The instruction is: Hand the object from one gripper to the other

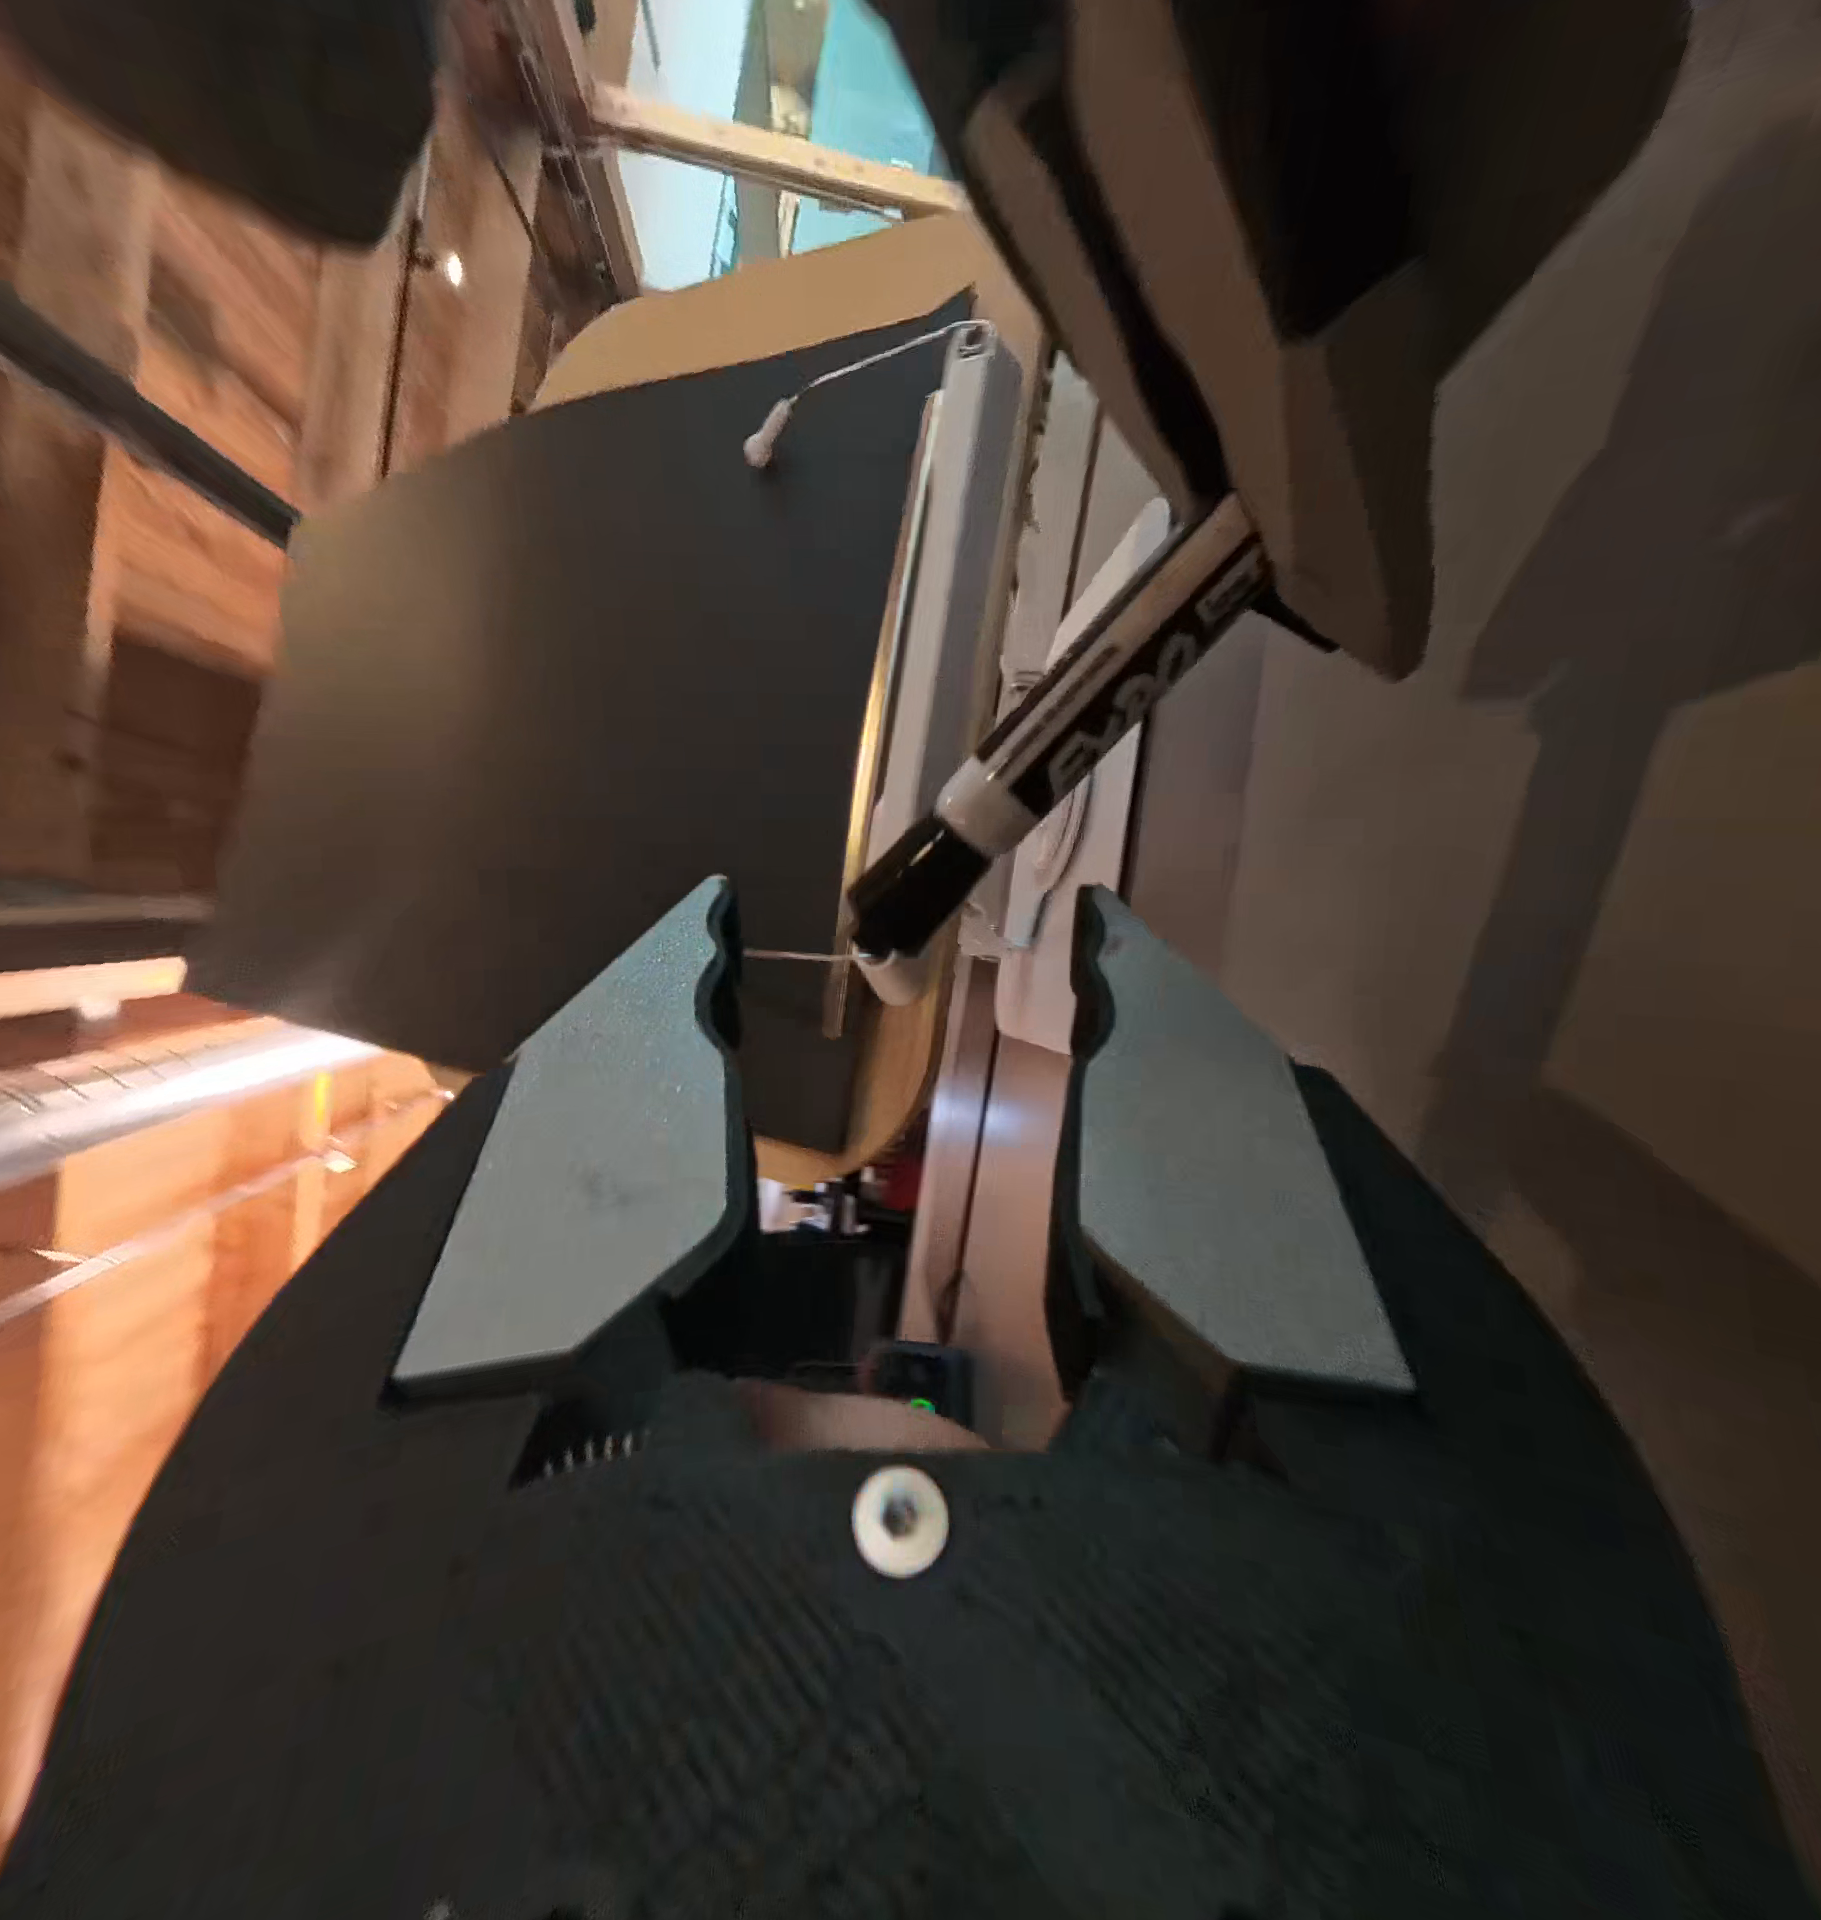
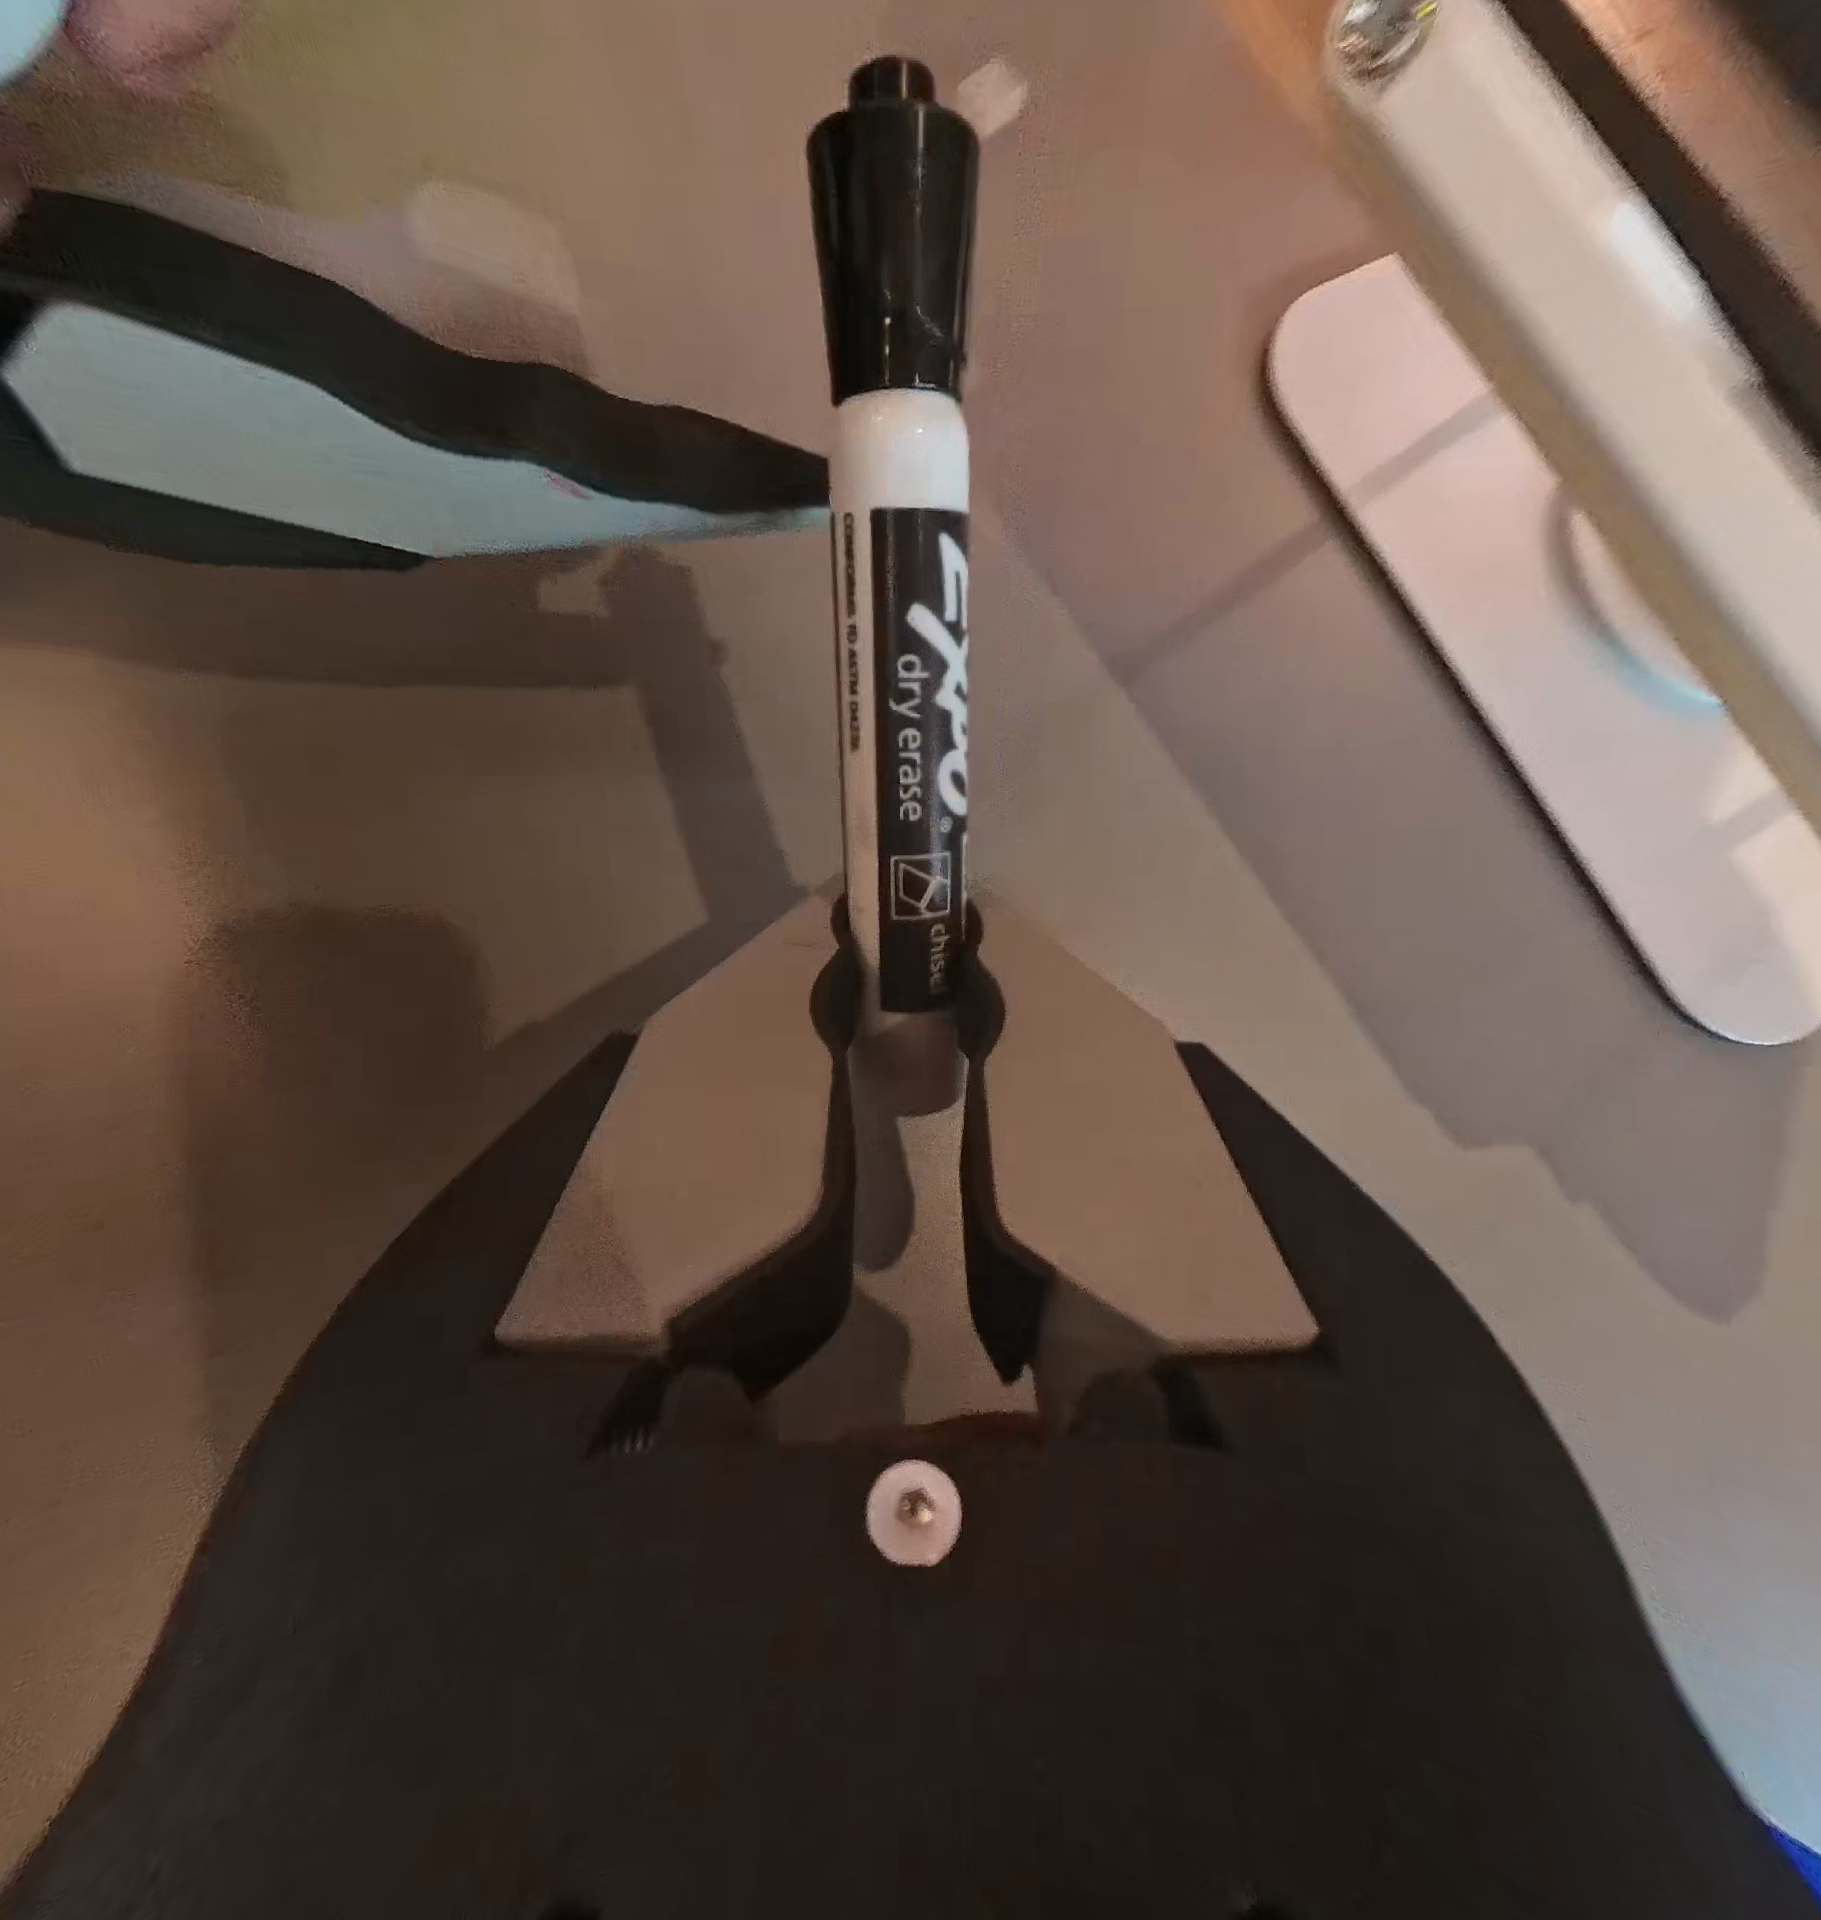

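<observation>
Black gripper bodywork fills the lower part of both wrist views. In the right wrist view, the right gripper (image 2: 906, 971) is seen clamped on the lower barrel of a dry-erase marker (image 2: 901, 665). The marker is held in line with the fingers, and its black cap (image 2: 893, 239) points away from the camera.

In the left wrist view, the left gripper (image 1: 901, 940) is seen with its jaws spread wide and nothing between them. The marker (image 1: 1051, 748) is shown descending from the upper right, where it is held by the right gripper (image 1: 1290, 582). Its capped end lies just above the gap between the left fingertips and slightly toward the left finger. No contact between the cap and either left finger is visible.

In the right wrist view, one finger of the left gripper (image 2: 615, 442) is seen reaching in from the left, with its tip at the white band just below the cap. Whether it touches the barrel cannot be told.

Progress is judged as follows. The pick-up is done, and the two grippers have been brought together. The transfer itself is not yet done. Left to do: the marker must be seated between the left jaws, the left jaws closed on it, and the right grip released. A white device (image 2: 1571, 644) lies on the beige surface (image 2: 262, 935) behind.
</observation>
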Motion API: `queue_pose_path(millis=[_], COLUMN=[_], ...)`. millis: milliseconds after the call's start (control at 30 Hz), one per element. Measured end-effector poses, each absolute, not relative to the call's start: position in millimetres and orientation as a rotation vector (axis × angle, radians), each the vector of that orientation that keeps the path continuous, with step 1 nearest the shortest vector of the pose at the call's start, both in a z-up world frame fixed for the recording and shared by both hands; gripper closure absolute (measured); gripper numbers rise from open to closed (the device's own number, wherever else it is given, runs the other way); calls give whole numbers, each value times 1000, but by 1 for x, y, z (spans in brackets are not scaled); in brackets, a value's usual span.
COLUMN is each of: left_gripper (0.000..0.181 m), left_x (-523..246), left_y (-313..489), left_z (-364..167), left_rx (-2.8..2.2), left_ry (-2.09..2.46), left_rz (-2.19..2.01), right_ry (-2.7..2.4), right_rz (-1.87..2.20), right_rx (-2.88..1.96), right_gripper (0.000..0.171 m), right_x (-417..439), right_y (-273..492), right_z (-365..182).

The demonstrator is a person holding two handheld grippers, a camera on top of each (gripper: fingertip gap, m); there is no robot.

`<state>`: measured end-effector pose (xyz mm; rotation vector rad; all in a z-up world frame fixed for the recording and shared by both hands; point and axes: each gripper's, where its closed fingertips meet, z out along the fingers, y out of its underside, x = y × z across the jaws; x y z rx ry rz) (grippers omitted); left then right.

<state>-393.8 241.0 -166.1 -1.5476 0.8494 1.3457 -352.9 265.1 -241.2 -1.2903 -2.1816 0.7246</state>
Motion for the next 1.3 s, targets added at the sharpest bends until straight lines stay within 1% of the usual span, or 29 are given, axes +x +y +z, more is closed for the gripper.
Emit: queue_pose_path(millis=[33, 133, 167, 200, 267, 300, 367, 467, 500, 633, 700, 833, 867, 900, 967, 1033, 1100, 1200, 1300], left_gripper=[120, 130, 140, 154, 159, 161, 164, 165, 165, 165, 164, 164, 164, 164, 164, 163, 163, 140, 125], left_x=[-390, -373, -366, -361, -365, -370, -384, -405, -410, -397, -386, -340, -329, -323, -322, -319, -314, -314, -321], left_y=[243, 249, 251, 252, 252, 251, 249, 240, 238, 235, 235, 237, 237, 237, 239, 238, 237, 238, 236], left_z=[-171, -182, -185, -188, -188, -188, -178, -167, -165, -151, -146, -160, -161, -160, -158, -163, -170, -174, -171], left_rx=[-1548, -1499, -1487, -1479, -1532, -1587, -1651, -1743, -1757, -1706, -1685, -1760, -1760, -1744, -1721, -1749, -1785, -1819, -1815], left_ry=[906, 1041, 1067, 1087, 1062, 1004, 806, 450, 344, 103, 48, 43, 49, 38, 2, 26, 49, 48, 29], left_rz=[1380, 1415, 1404, 1391, 1372, 1321, 1208, 889, 774, 238, 52, -414, -515, -584, -635, -641, -659, -640, -628], right_ry=[-2204, -2261, -2276, -2285, -2276, -2244, -2126, -1889, -1811, -1725, -1708, -1664, -1670, -1685, -1763, -1800, -1839, -1850, -1805], right_rz=[720, 769, 799, 830, 853, 884, 928, 1091, 1161, 1510, 1647, 1811, 1841, 1853, 1852, 1893, 1909, 1812, 1643], right_rx=[-1293, -1294, -1294, -1289, -1255, -1223, -1192, -1174, -1177, -1191, -1187, -1179, -1170, -1173, -1167, -1131, -1128, -1067, -968], right_gripper=[159, 159, 158, 159, 158, 155, 137, 113, 108, 110, 107, 105, 107, 115, 144, 155, 156, 156, 156], right_x=[-350, -343, -341, -340, -341, -344, -350, -358, -359, -355, -354, -352, -351, -350, -348, -344, -342, -342, -343], right_y=[263, 250, 245, 241, 241, 241, 250, 261, 264, 251, 243, 238, 235, 233, 227, 220, 216, 218, 228], right_z=[-243, -243, -241, -239, -234, -227, -207, -165, -153, -135, -131, -124, -124, -126, -134, -134, -137, -137, -130])
